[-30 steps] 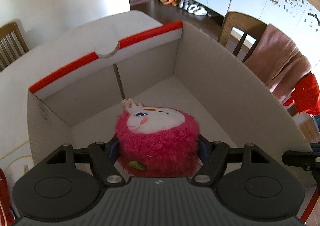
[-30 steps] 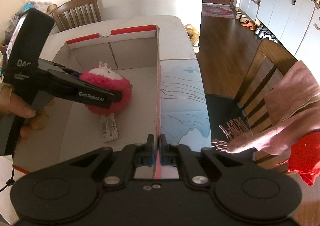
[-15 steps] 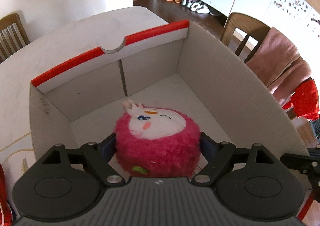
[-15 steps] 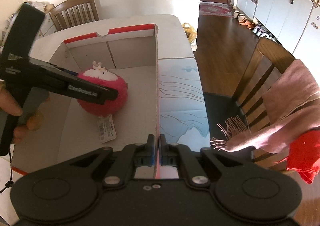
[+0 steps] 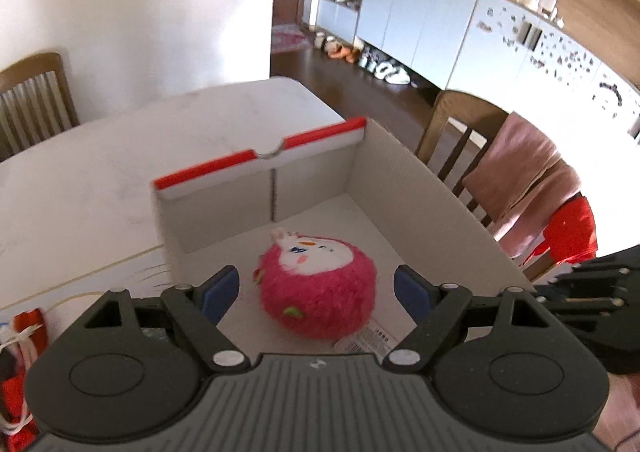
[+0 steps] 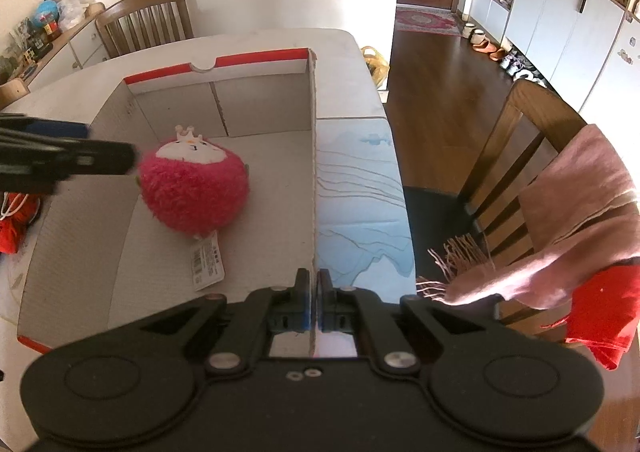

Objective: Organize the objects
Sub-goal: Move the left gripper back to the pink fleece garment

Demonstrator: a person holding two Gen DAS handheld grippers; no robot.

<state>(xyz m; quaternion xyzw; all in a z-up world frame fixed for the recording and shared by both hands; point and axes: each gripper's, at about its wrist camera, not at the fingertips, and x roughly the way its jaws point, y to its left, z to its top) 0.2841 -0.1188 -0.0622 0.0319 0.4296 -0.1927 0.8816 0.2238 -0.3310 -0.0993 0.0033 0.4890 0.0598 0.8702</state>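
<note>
A fluffy pink plush toy [image 5: 316, 288] with a white face lies on the floor of an open cardboard box [image 5: 420, 204], its paper tag [image 6: 208, 260] beside it. My left gripper [image 5: 316, 290] hangs above and behind the toy, open, its blue pads [image 5: 220, 288] clear of the fur on both sides. From the right wrist view the plush toy [image 6: 192, 192] sits left of centre in the box [image 6: 172, 100], with the left gripper [image 6: 92, 146] reaching in from the left. My right gripper [image 6: 314, 292] is shut on the near end of the box's right wall.
The box stands on a white table [image 5: 100, 180] over a blue-patterned mat [image 6: 360, 192]. A red bag [image 6: 16, 220] lies left of the box. A wooden chair [image 6: 520, 140] draped with a pink scarf [image 6: 580, 204] and red cloth stands to the right, another chair [image 6: 148, 24] behind the table.
The left gripper's jaws spread off the plush toy, then drew back and up out of the box. The toy stayed on the box floor. The right gripper kept its hold.
</note>
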